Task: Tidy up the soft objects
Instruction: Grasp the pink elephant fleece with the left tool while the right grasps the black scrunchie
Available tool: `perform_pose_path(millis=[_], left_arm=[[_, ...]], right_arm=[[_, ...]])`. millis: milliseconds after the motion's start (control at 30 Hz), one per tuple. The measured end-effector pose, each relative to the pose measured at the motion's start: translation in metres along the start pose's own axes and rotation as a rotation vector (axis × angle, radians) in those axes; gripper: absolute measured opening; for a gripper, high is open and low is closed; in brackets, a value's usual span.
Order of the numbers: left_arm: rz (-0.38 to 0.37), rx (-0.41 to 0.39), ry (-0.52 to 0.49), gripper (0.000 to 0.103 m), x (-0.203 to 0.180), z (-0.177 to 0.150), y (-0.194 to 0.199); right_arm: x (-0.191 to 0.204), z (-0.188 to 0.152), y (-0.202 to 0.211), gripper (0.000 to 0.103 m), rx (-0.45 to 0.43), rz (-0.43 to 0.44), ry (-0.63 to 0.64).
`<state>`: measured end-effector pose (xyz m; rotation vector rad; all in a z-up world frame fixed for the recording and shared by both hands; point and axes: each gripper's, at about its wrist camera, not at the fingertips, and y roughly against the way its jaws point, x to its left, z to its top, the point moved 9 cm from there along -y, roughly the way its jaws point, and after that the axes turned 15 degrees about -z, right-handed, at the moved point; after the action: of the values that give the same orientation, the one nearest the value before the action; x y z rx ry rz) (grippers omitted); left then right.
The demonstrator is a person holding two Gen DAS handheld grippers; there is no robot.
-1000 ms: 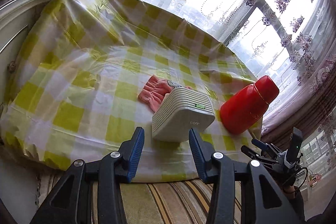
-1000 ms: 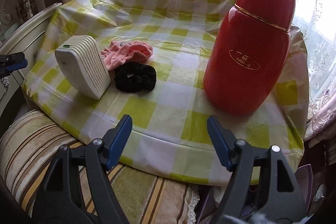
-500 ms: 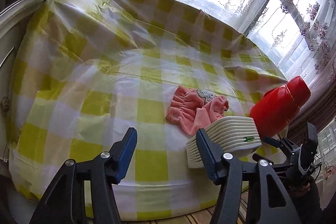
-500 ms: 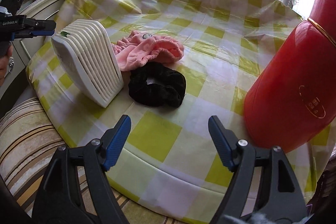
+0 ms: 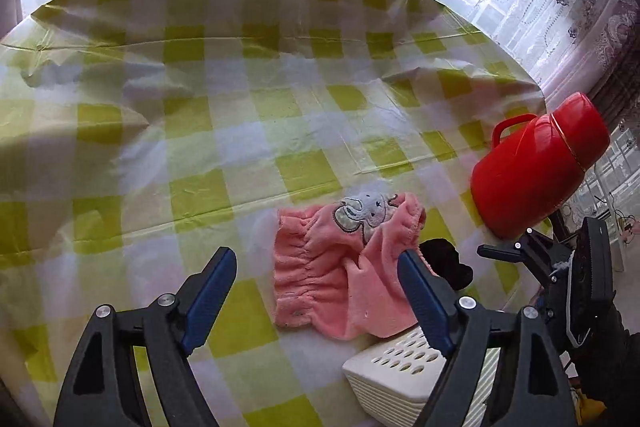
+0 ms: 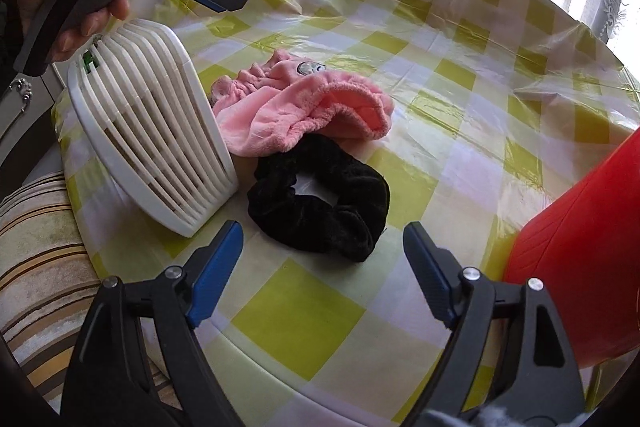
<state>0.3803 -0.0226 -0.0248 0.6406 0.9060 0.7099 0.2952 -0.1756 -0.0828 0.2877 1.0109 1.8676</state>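
red flask [image 6: 580,267] cut off at edge, black scrunchie [image 5: 446,263] half hidden

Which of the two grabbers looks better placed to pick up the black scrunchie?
Likely the right gripper: the black scrunchie lies just ahead between its opening, empty jaws. The left gripper, also opening and empty, faces the pink headband instead.
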Motion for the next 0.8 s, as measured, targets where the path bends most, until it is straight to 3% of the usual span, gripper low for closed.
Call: perform_pose_path(millis=[400,667,733,800], left_arm=[[-0.094,0.291,-0.126,0.084,-0.008,0.012,-0.084],[-0.081,0.365,-0.133,0.084,0.003,0.009,-0.112],[-0.07,0.356,-0.178,0.079,0.0,0.009,-0.113],[-0.065,0.352,-0.201,0.058,-0.001,0.008,-0.112]], right_arm=[[0.003,0.007,-0.026,0.084,0.015,0.039,0.088],[0.008,0.018,-0.044,0.087,0.022,0.066,0.128],[0.008,0.021,-0.048,0.087,0.02,0.072,0.133],[0.009,0.025,-0.051,0.087,0.017,0.083,0.13]])
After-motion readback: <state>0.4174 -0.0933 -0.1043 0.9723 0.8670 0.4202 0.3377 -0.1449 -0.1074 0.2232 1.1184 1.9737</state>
